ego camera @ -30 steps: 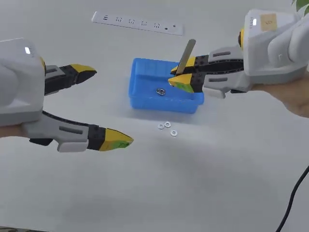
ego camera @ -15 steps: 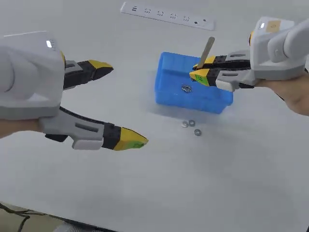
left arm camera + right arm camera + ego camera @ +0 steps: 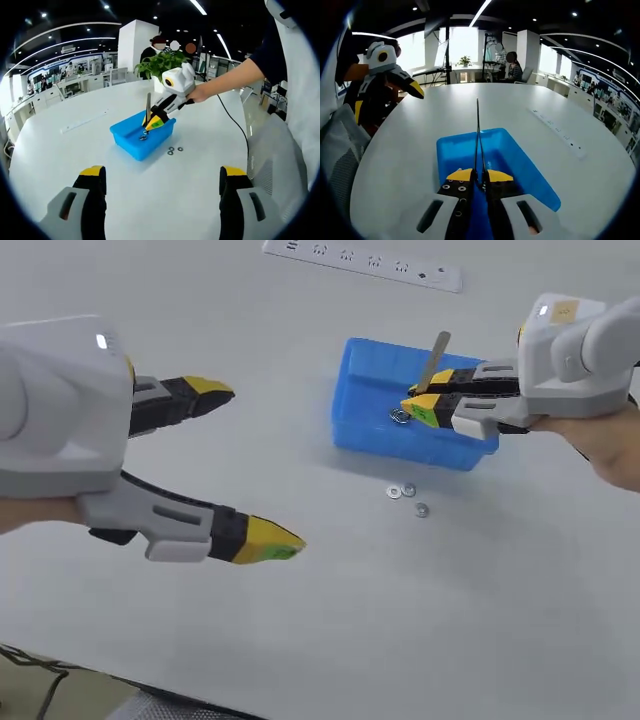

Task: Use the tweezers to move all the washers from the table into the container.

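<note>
My right gripper (image 3: 418, 406) is shut on the metal tweezers (image 3: 436, 357) and hangs over the blue container (image 3: 363, 430). One washer (image 3: 400, 417) lies inside the container, just left of the gripper's yellow tips. Three small washers (image 3: 408, 492) lie on the white table in front of the container. In the right gripper view the tweezers (image 3: 478, 132) rise thin between the shut jaws above the container (image 3: 520, 170). My left gripper (image 3: 245, 468) is wide open at the left, holding nothing. The left gripper view shows the container (image 3: 135, 140), the loose washers (image 3: 173, 149) and the right gripper (image 3: 156, 121).
A white power strip (image 3: 363, 262) lies on the table behind the container. A black cable (image 3: 231, 114) trails off the table's right side behind the person's arm. A potted plant (image 3: 161, 62) stands at the far edge. Bare white table surrounds the washers.
My right gripper with the tweezers has come lower and nearer to the washer in the container. The head camera has shifted; the left gripper stays open.
</note>
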The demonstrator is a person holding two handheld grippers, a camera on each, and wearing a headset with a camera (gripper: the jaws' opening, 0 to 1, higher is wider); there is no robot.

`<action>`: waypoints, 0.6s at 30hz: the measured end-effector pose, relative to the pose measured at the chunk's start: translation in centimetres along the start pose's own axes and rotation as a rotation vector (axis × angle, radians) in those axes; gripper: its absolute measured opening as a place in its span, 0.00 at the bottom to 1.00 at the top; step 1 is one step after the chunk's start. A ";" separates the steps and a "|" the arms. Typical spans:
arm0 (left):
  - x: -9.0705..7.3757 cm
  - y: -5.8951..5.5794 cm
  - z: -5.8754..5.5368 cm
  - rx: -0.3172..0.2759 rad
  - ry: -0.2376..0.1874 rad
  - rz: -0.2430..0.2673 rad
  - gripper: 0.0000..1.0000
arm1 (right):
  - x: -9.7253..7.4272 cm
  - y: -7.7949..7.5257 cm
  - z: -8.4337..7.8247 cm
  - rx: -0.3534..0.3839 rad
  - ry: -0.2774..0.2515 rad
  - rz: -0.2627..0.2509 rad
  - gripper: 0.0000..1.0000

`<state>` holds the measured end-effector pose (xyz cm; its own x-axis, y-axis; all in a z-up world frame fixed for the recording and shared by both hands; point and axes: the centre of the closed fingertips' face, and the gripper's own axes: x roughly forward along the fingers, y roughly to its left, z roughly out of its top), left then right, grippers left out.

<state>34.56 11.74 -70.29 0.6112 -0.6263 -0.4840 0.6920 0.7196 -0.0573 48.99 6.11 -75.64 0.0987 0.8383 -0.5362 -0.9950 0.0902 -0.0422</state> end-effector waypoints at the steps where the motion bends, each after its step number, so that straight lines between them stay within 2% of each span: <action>1: 0.0 0.0 0.1 0.000 -0.003 -0.001 0.99 | 0.0 0.0 0.0 0.003 -0.001 0.002 0.10; 9: 0.6 -0.6 0.7 -0.001 -0.004 -0.008 0.99 | 0.0 0.0 0.0 0.007 -0.003 0.005 0.10; 13: 0.8 -0.4 0.8 0.002 0.000 -0.009 0.99 | -0.2 0.2 0.0 0.008 -0.005 0.007 0.09; 16: 0.8 0.4 1.4 0.012 -0.019 0.023 0.99 | -0.3 0.4 0.2 -0.002 -0.007 0.012 0.08; 18: 1.0 1.3 2.2 -0.011 -0.057 0.046 0.99 | -0.2 0.6 0.5 -0.017 -0.007 0.020 0.08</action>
<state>36.95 11.34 -68.91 0.6632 -0.6087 -0.4355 0.6587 0.7509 -0.0464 48.33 6.21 -75.15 0.0791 0.8435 -0.5312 -0.9969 0.0643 -0.0463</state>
